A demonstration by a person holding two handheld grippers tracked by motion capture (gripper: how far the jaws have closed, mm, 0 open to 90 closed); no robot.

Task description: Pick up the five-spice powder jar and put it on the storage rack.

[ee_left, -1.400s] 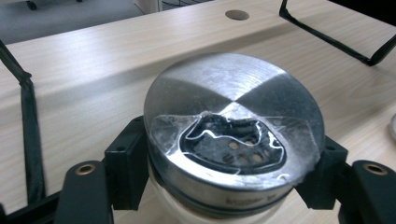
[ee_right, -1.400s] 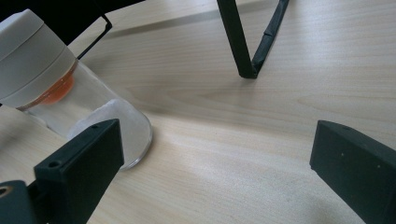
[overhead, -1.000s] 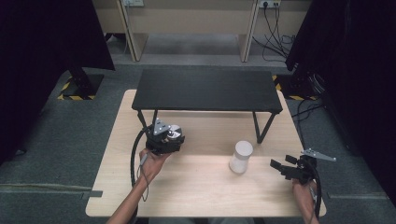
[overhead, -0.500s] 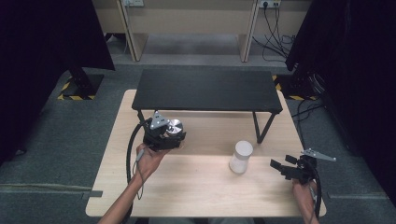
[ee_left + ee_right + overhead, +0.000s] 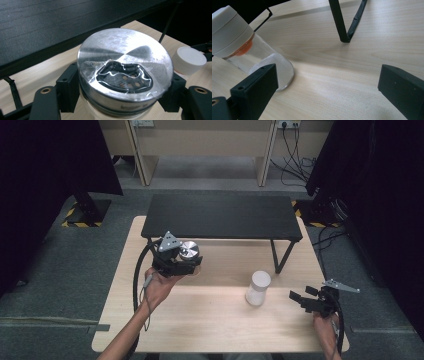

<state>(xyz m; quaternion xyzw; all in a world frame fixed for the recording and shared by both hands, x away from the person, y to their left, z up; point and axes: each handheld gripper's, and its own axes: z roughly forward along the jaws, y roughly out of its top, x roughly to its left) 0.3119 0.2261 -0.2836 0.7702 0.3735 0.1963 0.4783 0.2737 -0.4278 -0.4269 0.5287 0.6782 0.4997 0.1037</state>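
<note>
My left gripper (image 5: 186, 262) is shut on a jar with a shiny metal lid (image 5: 189, 251), held above the table near the front edge of the black shelf (image 5: 220, 216). In the left gripper view the metal-lidded jar (image 5: 125, 72) sits squeezed between both jaws. A clear jar with a white cap (image 5: 258, 287) stands upright on the table at centre right. My right gripper (image 5: 301, 300) rests open at the table's right front, apart from the white-capped jar (image 5: 239, 42), which stands left of its jaws in the right gripper view.
The black shelf stands on thin legs (image 5: 340, 22) across the back of the light wooden table (image 5: 210, 320). Cables (image 5: 140, 275) trail from both grippers. Grey floor and dark curtains surround the table.
My left gripper has carried the metal-lidded jar a little farther back, toward the black shelf. The right gripper and the white-capped jar have stayed in place.
</note>
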